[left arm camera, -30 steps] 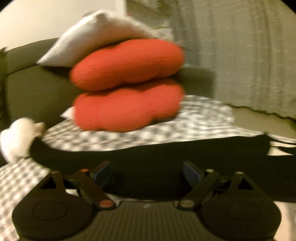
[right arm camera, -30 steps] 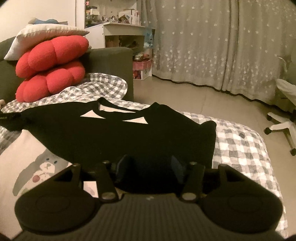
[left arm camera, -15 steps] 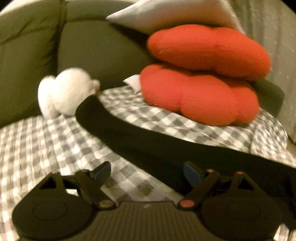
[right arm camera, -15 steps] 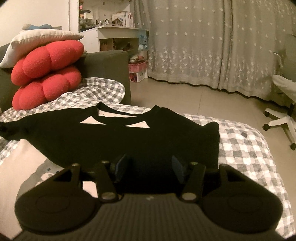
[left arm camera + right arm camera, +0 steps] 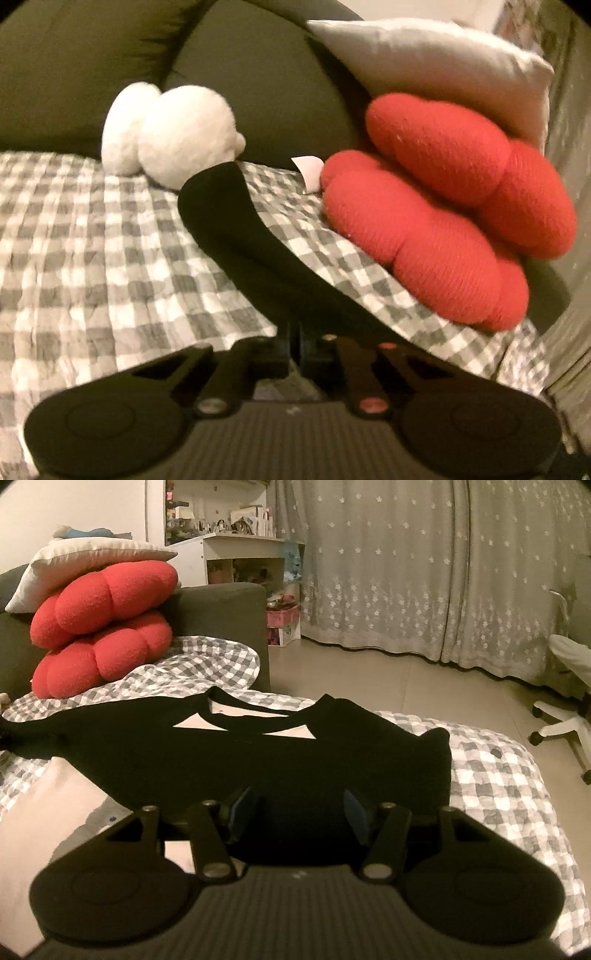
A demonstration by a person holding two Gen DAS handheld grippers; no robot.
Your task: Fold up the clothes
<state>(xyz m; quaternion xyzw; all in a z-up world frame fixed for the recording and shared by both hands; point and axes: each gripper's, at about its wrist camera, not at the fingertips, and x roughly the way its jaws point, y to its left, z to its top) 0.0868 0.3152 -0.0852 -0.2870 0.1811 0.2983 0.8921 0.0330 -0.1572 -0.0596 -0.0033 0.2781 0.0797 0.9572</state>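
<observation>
You're early in the fold, barely past the first grab, as far as the views show. The black top (image 5: 258, 753) lies spread flat w/ its front up on the checked bed cover (image 5: 495, 775), neckline at the far side, body running toward you; the sleeve on the right already looks tucked or short, can't tell which. The long sleeve (image 5: 236, 229) on the left stretches out away from the body toward the white plush (image 5: 173, 144), its cuff touching or just shy of it, w/ the red cushions (image 5: 443, 221) stacked to its right. Your left gripper (image 5: 294, 345) has its fingers pressed together, and they look clamped on the near part of that sleeve, since the black cloth runs straight into them; the pinch itself is dark, so that's a judgement. Your right gripper (image 5: 297, 812) hovers over the near part of the top's body w/ fingers spread partway, pads not pressing on cloth, nothing held. No crease made yet: body isn't folded, hem isn't brought up. Left to do, prob.: carry the sleeve in across the chest, match the other side if needed, then fold the body bottom to top. A pale printed cloth (image 5: 44, 812) lies near-left, partly under the top, and isn't folded either.
</observation>
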